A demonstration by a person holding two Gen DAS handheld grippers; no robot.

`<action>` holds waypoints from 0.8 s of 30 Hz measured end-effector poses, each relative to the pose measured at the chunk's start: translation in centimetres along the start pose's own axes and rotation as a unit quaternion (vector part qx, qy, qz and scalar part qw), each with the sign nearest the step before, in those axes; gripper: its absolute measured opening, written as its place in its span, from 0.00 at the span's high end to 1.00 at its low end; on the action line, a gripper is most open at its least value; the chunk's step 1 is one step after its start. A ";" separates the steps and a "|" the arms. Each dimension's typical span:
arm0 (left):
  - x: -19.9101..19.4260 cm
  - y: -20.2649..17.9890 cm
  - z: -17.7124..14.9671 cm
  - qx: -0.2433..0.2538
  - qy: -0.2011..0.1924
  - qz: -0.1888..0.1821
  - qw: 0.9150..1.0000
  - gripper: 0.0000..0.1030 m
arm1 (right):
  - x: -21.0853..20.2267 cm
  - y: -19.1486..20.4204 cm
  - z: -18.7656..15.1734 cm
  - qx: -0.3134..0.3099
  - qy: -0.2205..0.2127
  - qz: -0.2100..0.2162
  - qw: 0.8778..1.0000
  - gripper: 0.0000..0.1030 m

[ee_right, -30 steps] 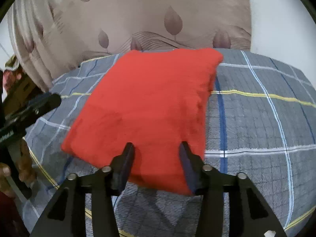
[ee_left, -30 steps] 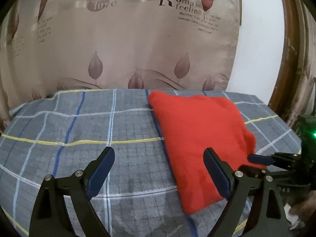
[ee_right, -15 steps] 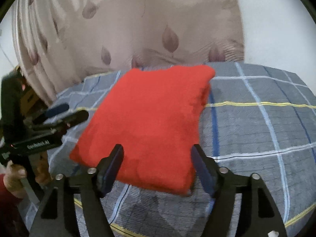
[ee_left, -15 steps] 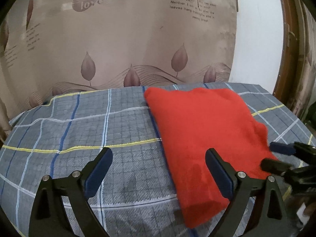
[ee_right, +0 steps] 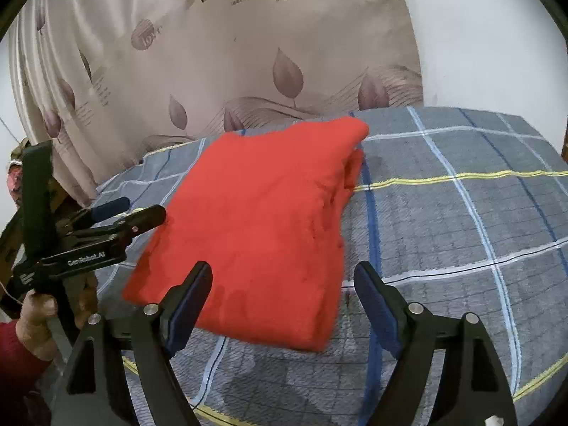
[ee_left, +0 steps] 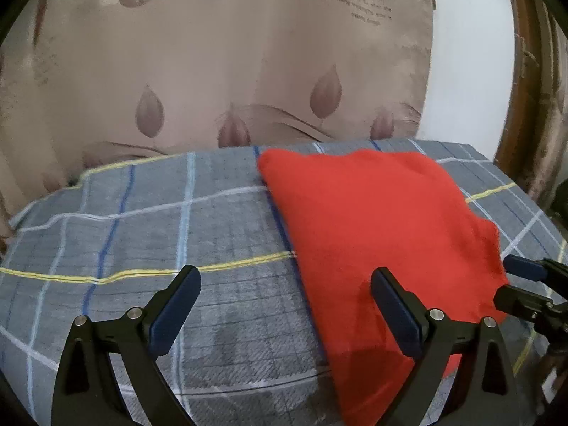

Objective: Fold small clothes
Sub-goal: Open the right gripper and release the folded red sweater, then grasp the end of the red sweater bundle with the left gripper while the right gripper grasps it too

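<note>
A red garment lies folded into a thick rectangle on the grey plaid cloth. My left gripper hovers open over the cloth at the garment's left edge; its right finger is above the red fabric and nothing is held. In the right wrist view the red garment fills the middle. My right gripper is at its near edge, jaws opening, the fabric edge between them but free of the pads. Each view shows the other gripper: the left gripper and the right gripper.
A beige curtain with leaf prints hangs right behind the plaid cloth. A white wall and a brown wooden frame stand at the right. A person's hand with a red sleeve holds the left gripper.
The right gripper's jaws have spread from narrow around the garment's near edge to wide apart and have drawn back a little. The left gripper has shifted slightly forward, still open.
</note>
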State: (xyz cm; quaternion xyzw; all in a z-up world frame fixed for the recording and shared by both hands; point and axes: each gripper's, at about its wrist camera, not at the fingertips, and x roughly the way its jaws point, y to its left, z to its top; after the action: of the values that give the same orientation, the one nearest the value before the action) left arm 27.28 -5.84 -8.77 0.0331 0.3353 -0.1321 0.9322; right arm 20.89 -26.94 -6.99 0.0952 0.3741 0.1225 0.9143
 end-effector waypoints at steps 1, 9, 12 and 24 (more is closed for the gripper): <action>0.3 0.2 0.0 -0.002 0.007 -0.017 1.000 0.06 | 0.3 -0.2 0.2 0.005 0.007 0.003 1.000 0.22; 4.3 2.8 1.3 -0.079 0.087 -0.231 0.966 0.07 | 4.1 -2.6 2.5 0.045 0.090 0.080 0.992 0.22; 5.9 4.6 1.5 -0.141 0.102 -0.298 0.939 0.07 | 5.3 -3.2 3.1 0.046 0.106 0.092 0.989 0.22; 10.3 6.1 4.3 -0.208 0.130 -0.452 0.858 0.07 | 9.7 -7.1 6.1 0.121 0.129 0.214 0.961 0.22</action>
State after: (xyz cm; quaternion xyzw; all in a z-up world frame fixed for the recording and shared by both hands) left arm 39.12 -2.95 -12.13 -0.3001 0.4511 -0.4601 0.7034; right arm 32.98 -31.34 -11.02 0.2662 0.4713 0.2809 0.7925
